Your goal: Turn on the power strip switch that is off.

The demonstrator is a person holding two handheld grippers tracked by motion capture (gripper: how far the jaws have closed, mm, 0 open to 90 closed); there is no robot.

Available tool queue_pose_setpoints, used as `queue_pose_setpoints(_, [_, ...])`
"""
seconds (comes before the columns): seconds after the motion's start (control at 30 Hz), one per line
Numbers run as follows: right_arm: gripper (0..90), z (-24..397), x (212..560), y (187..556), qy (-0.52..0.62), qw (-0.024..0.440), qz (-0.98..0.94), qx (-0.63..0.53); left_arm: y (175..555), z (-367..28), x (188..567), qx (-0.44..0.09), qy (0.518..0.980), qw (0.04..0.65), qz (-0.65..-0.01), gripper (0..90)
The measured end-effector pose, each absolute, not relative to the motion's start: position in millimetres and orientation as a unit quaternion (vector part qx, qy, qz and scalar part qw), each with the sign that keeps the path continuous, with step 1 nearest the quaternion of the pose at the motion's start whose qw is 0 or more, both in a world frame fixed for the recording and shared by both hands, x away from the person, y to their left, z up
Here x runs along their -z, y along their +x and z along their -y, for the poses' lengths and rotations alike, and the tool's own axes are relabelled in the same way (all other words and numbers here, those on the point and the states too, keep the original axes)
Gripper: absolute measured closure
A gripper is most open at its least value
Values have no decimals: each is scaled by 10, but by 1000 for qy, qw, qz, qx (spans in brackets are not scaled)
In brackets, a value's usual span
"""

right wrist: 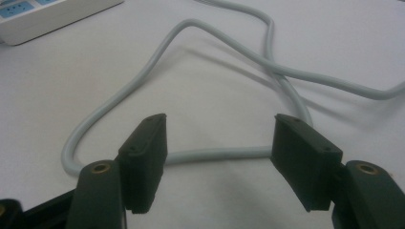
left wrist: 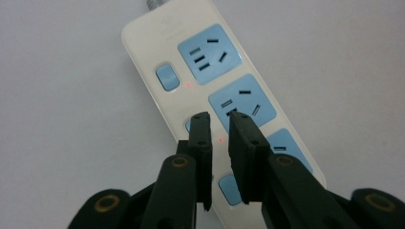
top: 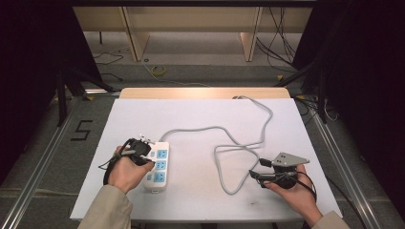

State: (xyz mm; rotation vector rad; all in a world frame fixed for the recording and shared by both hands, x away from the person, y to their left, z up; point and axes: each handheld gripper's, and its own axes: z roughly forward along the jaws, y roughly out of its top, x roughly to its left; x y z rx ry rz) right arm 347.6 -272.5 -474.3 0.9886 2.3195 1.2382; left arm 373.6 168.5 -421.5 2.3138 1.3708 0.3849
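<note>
Two grippers worked over the table: the left gripper [left wrist: 219, 124] hovered just above the power strip [left wrist: 167, 43], jaws slightly parted and holding nothing, seemingly placed to press its switches. The right gripper [right wrist: 219, 143] rested wide open near the cable [right wrist: 143, 81], apparently waiting.

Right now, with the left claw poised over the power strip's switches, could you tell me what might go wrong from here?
1. The left claw hovers, jaws narrowly apart, between a switch and an outlet; a slightly off press could jab a jaw tip into the outlet slots.
2. The power strip lies loose on the table; a sideways push may slide it.
3. The cable loops before the open right claw, which could snag it.
</note>
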Motion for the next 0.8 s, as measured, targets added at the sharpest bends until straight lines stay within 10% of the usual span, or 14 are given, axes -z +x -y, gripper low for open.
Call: queue_pose_setpoints(0.8, [378, 2722, 4743, 3473, 347, 165, -814, -435, 3646, -1846, 4230, -177, 818, 313, -450, 654])
